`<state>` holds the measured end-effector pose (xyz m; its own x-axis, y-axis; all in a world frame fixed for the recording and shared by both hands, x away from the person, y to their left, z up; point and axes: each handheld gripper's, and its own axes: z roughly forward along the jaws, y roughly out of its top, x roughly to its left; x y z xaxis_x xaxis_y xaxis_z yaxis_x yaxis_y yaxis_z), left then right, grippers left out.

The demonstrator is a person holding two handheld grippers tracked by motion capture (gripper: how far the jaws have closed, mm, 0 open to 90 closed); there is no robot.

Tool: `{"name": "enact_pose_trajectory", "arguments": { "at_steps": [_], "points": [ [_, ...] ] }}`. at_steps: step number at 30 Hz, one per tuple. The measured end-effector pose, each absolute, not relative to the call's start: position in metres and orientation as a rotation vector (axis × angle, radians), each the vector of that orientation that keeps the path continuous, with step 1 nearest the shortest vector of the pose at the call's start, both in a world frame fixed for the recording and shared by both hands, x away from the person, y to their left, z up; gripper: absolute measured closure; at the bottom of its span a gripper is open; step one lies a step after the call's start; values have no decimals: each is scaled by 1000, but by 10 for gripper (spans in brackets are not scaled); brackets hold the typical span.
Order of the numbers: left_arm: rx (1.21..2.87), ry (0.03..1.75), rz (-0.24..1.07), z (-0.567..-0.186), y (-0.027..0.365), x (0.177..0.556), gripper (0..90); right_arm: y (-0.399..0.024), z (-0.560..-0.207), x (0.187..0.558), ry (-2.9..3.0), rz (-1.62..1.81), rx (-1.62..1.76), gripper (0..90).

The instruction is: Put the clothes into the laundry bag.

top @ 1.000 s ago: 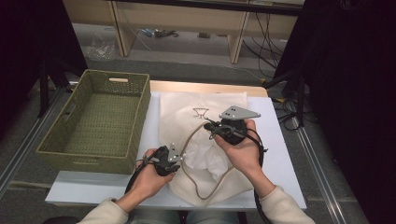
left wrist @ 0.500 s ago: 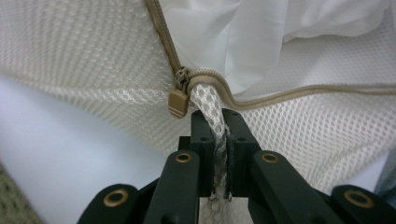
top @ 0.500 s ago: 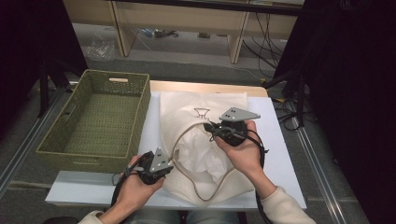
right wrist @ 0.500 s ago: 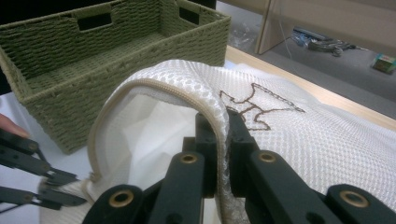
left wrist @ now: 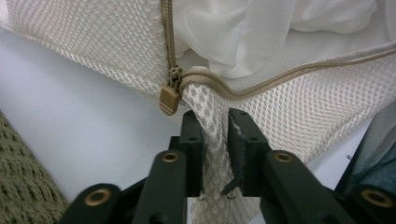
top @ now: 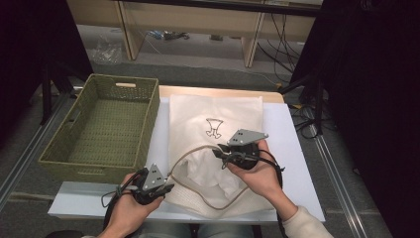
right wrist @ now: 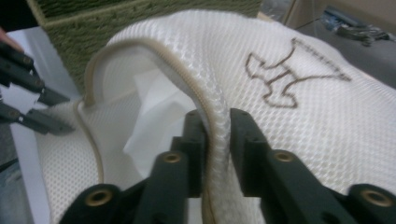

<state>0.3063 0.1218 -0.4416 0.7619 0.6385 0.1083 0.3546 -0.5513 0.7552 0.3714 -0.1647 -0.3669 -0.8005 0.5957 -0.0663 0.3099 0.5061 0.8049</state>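
A cream mesh laundry bag (top: 218, 111) with a brown outline figure lies on the white table (top: 292, 148), its tan zip open in a wide loop. White cloth (top: 210, 171) shows inside. My left gripper (top: 167, 188) is at the bag's near left corner. Its jaws have just been opening, and a strip of mesh (left wrist: 215, 140) sits loosely between them (left wrist: 215, 114), right below the zip pull (left wrist: 169, 99). My right gripper (top: 221, 151) is at the raised upper rim. Its jaws have also just been opening, with the rolled rim (right wrist: 217, 126) lying between them (right wrist: 217, 114).
A green woven basket (top: 149, 121) stands at the table's left, close to the bag and my left hand. Bare white tabletop lies to the right of the bag. Beyond the far edge are desk legs and cables on the floor.
My left gripper has moved left and toward the near edge along the zip, widening the bag's mouth. The right hand has stayed put, holding the rim up.
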Motion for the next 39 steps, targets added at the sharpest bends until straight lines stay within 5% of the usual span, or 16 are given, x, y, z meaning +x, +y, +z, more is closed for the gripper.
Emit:
{"name": "enact_pose_trajectory", "arguments": {
  "at_steps": [7,14,39],
  "points": [
    [2118,748,478,-436,128,304,433,-166,-369,366,2445,1236,687,449],
    [2057,699,503,-429,134,304,284,-178,-364,361,2416,1306,634,257],
    [1882,716,630,-423,159,301,272,-253,-394,354,2084,1400,938,210]
  ]
}}
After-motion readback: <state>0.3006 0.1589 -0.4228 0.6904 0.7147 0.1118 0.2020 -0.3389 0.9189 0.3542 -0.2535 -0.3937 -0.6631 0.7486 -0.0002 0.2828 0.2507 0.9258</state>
